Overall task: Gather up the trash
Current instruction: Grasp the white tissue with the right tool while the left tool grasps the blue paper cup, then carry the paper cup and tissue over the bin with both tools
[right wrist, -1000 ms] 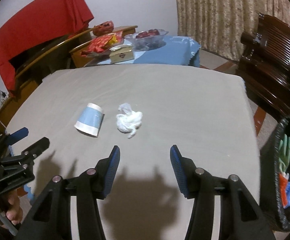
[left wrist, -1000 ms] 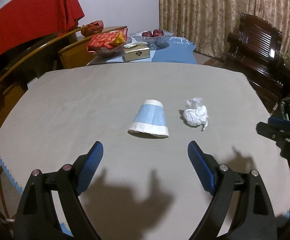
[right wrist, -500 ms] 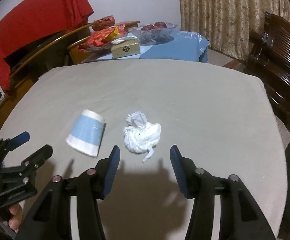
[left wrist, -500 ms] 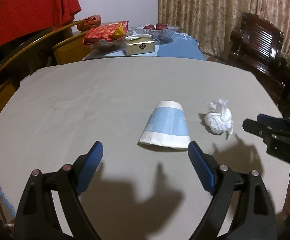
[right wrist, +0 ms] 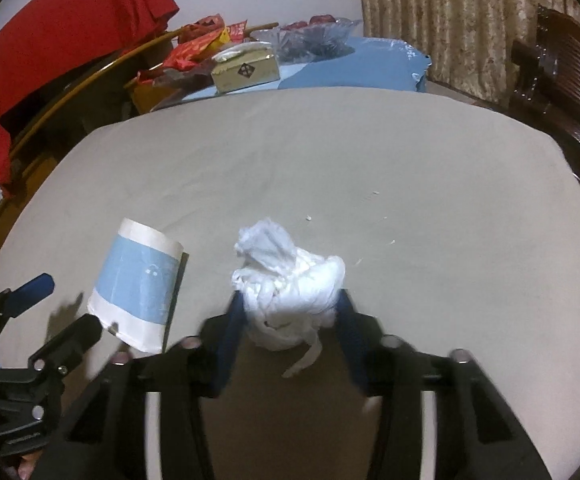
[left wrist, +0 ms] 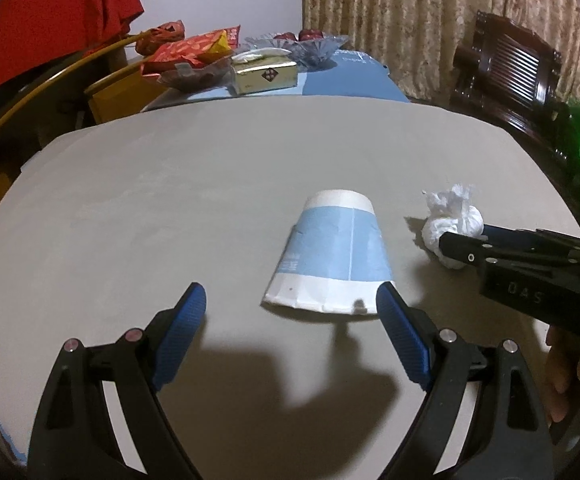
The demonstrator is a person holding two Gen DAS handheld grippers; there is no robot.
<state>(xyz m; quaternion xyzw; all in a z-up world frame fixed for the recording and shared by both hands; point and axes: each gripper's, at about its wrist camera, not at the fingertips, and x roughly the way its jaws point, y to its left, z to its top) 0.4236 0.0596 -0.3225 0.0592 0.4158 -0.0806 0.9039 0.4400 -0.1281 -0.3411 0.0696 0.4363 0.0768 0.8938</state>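
1. Trash here is two pieces on the grey tablecloth (left wrist: 169,200): a flattened paper cup (left wrist: 332,254) and a crumpled white tissue wad (right wrist: 290,280).
2. The paper cup, blue-banded with white ends, lies on its side with its wide mouth toward the camera in the left wrist view, at about 1 o'clock from that gripper's midpoint.
3. The left gripper (left wrist: 290,304) has its jaws spread wide and holds nothing; the blue pad of its right finger (left wrist: 400,340) sits just beside the cup's rim, at the cup's 5 o'clock corner.
4. The tissue wad lies at the cup's 3 o'clock in the left wrist view, near it but apart.
5. The right gripper (right wrist: 290,312) straddles the tissue wad, one blue finger on each side; the frame is motion-blurred, so whether the pads press the tissue cannot be told.
6. In the right wrist view the cup (right wrist: 139,284) is at 9 o'clock from the wad, with the left gripper's tips just beside its mouth.
7. Small white crumbs (right wrist: 309,218) dot the cloth at the wad's 12 to 2 o'clock.
8. Beyond the far edge, at 12 o'clock, stand a gold tissue box (left wrist: 263,72), red snack bags (left wrist: 193,48) and a glass fruit bowl (left wrist: 306,44).
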